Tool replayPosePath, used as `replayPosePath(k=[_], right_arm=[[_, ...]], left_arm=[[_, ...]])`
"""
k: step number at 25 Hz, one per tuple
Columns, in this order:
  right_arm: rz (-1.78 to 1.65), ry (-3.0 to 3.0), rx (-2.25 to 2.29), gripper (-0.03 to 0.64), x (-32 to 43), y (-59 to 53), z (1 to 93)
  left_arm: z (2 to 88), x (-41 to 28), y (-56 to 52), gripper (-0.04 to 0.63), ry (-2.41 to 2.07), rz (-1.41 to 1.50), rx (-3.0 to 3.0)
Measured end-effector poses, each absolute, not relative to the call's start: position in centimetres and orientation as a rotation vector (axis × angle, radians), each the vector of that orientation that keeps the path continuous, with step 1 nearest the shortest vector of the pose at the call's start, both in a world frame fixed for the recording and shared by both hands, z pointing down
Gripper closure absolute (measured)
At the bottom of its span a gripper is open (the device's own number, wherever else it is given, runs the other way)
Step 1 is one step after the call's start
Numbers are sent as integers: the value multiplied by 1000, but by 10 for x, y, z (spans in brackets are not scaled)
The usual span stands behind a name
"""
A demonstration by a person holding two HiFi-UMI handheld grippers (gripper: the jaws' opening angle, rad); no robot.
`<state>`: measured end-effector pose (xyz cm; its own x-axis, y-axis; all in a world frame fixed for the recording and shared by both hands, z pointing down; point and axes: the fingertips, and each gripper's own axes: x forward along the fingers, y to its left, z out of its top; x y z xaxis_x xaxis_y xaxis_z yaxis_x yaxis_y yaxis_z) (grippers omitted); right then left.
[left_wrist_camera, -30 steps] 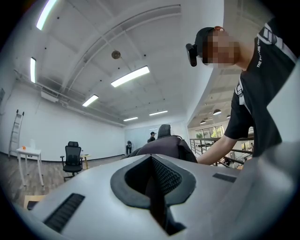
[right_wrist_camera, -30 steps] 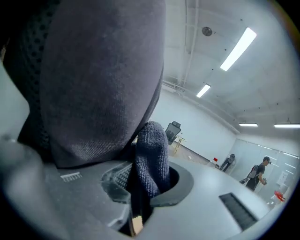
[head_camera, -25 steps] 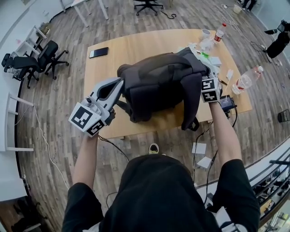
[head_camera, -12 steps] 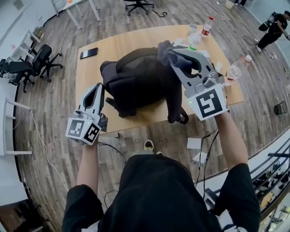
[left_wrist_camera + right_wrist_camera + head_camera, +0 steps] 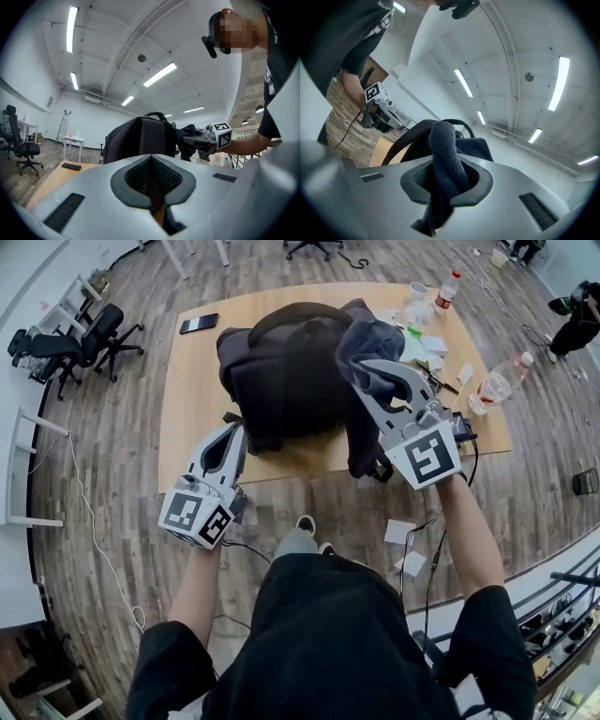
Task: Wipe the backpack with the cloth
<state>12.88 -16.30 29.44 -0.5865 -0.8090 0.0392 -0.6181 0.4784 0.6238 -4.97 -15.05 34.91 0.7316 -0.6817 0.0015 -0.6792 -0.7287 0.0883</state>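
Pinching a dark blue-grey cloth (image 5: 443,154) between its two jaws, the right gripper (image 5: 380,381) has the fabric bunched in the dark pads. A thick twisted fold stands up out of them in the right gripper view. From the head view the cloth sits over the upper right side of the backpack (image 5: 281,371); I cannot tell how firmly it presses there.

The left gripper (image 5: 230,439) has its jaws drawn together with nothing between them — only a thin sliver of wood shows through the slit in the left gripper view. Its tips point at the backpack's near left corner, just beside it, above the front edge of the counter (image 5: 187,427). Whether they touch the bag cannot be told.

The backpack is black and stands in the middle of the wooden counter, its carry handle (image 5: 291,311) arched across the top. One strap (image 5: 366,460) hangs over the counter's near edge below the right gripper.

Farther out, a dark phone (image 5: 201,322) lies flat at the far left corner of the counter, well apart from the bag. To the right of the backpack is a clutter of small items, with a red-capped bottle (image 5: 453,289) at the far corner and a clear plastic bottle (image 5: 497,385) near the right edge. Beyond the counter — on the wood-plank floor at the left — stands a black office chair (image 5: 80,348).
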Motion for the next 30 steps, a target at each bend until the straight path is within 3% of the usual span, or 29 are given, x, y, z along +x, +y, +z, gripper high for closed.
replayPosePath(k=[14,30], right_arm=[[-363,-2174,930,561,128,-159,583],[-236,-2273,1117,561,151,-128,602]], left_arm=[[388,-45,-103,580,-1084,83,2764],[395,-70,-79,580,-1150,87,2707]])
